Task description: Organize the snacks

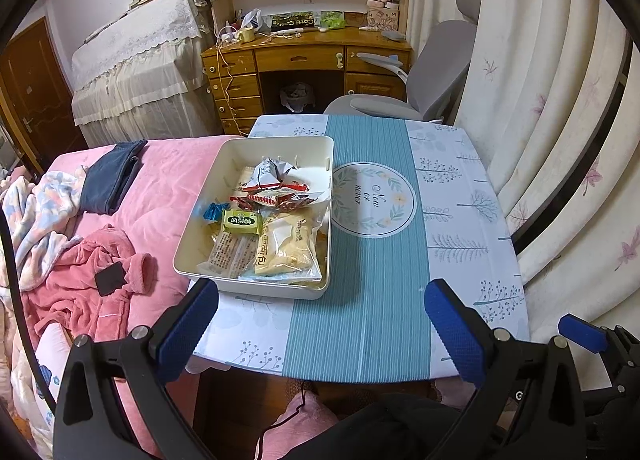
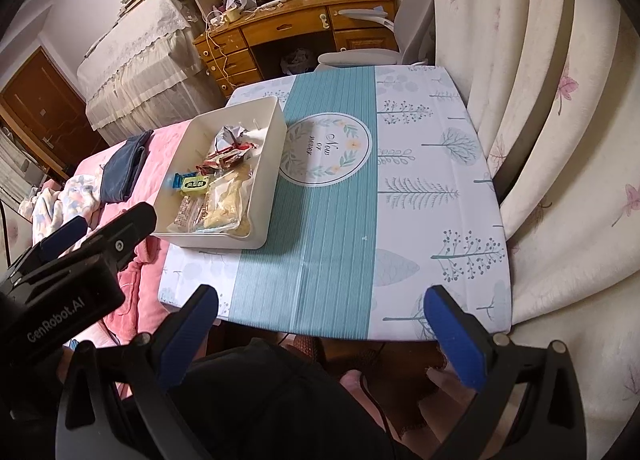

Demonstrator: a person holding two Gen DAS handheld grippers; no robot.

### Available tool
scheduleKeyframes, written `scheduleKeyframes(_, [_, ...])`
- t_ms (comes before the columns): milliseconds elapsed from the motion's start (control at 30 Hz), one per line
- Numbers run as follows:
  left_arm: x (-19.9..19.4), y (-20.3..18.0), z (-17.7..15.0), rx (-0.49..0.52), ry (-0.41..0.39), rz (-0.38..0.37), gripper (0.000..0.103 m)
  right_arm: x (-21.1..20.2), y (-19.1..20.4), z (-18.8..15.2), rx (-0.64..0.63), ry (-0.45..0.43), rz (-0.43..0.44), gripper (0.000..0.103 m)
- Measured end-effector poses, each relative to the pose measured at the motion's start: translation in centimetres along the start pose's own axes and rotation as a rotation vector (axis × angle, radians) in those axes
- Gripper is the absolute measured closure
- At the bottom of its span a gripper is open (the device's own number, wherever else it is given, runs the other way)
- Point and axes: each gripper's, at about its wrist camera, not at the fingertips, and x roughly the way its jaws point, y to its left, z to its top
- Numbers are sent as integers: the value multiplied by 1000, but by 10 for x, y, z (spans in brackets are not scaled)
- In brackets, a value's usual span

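White bin (image 1: 192, 236) is sitting on the left part of the table (image 1: 376, 284), right by the pink bed (image 1: 168, 187), holding all the snacks: green pineapple cake pack (image 1: 241, 222), yellow pastry bag (image 1: 286, 246), red-wrapped candies (image 1: 276, 197), crumpled silver wrapper (image 1: 272, 171). Left gripper (image 1: 320, 334) is hovering over the near table edge, jaws spread wide, gripping nothing. Right gripper (image 2: 320, 334) is hanging beside it at the near edge, also spread and empty, well apart from the bin.

Both wrist views look forward and down, sharing the table (image 1: 460, 195) and bin (image 2: 272, 163).
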Motion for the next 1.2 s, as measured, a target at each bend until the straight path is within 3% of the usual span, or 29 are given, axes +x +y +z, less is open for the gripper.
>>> scheduleKeyframes(1200, [2, -5, 1, 9, 6, 3, 1, 7, -9, 2, 1, 19, 10, 0])
